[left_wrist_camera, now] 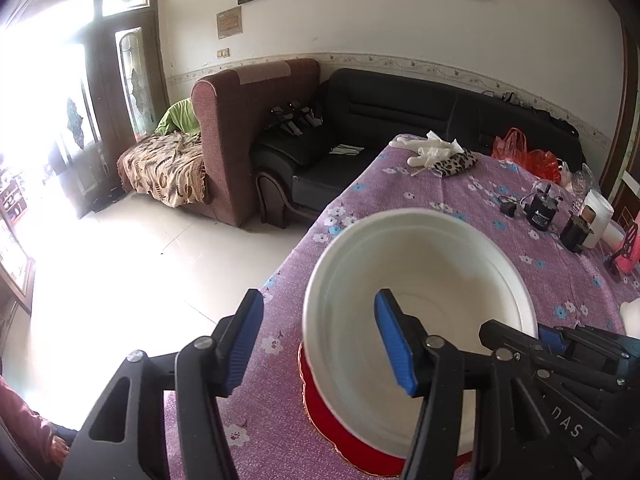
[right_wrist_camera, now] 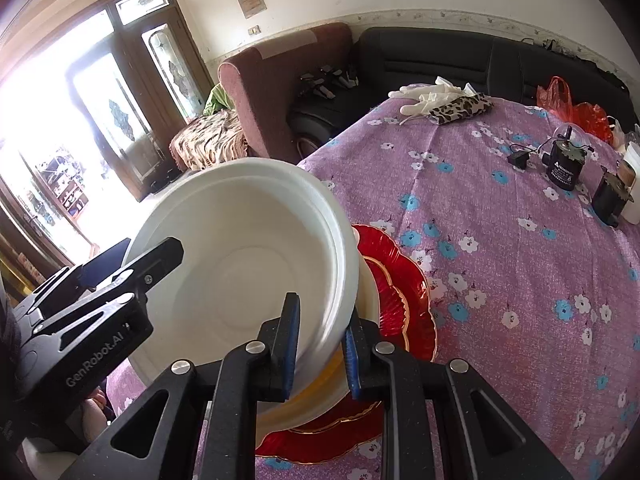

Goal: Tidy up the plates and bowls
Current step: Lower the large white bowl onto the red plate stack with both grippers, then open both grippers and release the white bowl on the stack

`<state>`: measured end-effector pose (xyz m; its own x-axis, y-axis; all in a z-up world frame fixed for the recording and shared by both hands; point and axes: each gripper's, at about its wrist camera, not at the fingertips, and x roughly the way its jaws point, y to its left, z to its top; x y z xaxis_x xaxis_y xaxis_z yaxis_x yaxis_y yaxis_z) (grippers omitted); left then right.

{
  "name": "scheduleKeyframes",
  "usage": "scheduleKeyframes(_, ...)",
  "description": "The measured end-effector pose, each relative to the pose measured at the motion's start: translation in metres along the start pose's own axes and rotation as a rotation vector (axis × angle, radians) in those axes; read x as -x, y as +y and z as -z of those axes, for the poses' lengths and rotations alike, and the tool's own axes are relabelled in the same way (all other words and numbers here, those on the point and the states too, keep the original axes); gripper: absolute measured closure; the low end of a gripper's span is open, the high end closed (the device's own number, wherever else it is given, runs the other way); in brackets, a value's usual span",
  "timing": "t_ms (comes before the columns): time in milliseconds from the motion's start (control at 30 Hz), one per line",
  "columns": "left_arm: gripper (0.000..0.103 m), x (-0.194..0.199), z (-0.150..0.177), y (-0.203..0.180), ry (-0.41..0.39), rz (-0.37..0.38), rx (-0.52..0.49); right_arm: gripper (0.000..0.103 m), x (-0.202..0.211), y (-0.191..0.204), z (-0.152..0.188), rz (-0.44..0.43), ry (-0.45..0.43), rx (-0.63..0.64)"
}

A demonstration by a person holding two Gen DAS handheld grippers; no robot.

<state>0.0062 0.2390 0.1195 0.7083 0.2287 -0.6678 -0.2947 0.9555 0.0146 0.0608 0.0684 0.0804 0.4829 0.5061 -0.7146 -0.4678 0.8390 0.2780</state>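
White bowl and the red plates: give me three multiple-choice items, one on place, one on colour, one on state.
1. Where is the white bowl?
A. on the sofa
B. over the red plates
C. on the floor

2. What colour is the tablecloth?
A. green checked
B. plain white
C. purple with flowers

3. What is the right hand-held gripper doing?
A. shut on the bowl's rim
B. open, away from the bowl
C. holding a red plate

Answers: 1 B, the plates show under the bowl; 2 C, purple cloth with white and blue flowers; 3 A, both blue pads pinch the tilted rim.

The bowl [right_wrist_camera: 240, 256] sits on the plate [right_wrist_camera: 404, 292], atop the table [right_wrist_camera: 500, 240].
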Motion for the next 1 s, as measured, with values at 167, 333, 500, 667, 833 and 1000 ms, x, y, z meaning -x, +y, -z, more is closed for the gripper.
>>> scheduleKeyframes(167, 0.036, 0.010, -0.002, 0.005, -0.018, -0.010, 0.012, 0.059, 0.010, 0.001, -0.003, -0.009, -0.062, -0.004)
scheduleKeyframes(333, 0.028, 0.029, -0.003, 0.011, -0.062, -0.033, 0.030, 0.051, 0.025, 0.006, -0.004, -0.021, -0.124, 0.009)
scheduleKeyframes(500, 0.027, 0.054, -0.001, 0.004, -0.108, -0.031, 0.015, 0.051, 0.045, 0.006, -0.002, -0.024, -0.178, -0.005)
scheduleKeyframes(667, 0.023, 0.076, -0.002, -0.019, -0.146, 0.015, -0.023, 0.051, 0.076, -0.007, 0.008, -0.006, -0.234, -0.025)
scheduleKeyframes(833, 0.022, 0.098, 0.000, -0.059, -0.170, 0.126, -0.080, 0.045, 0.117, -0.044, 0.028, 0.031, -0.291, -0.088)
scheduleKeyframes(1000, 0.022, 0.113, 0.009, -0.114, -0.146, 0.277, -0.160, 0.043, 0.157, -0.109, 0.056, 0.110, -0.336, -0.215)
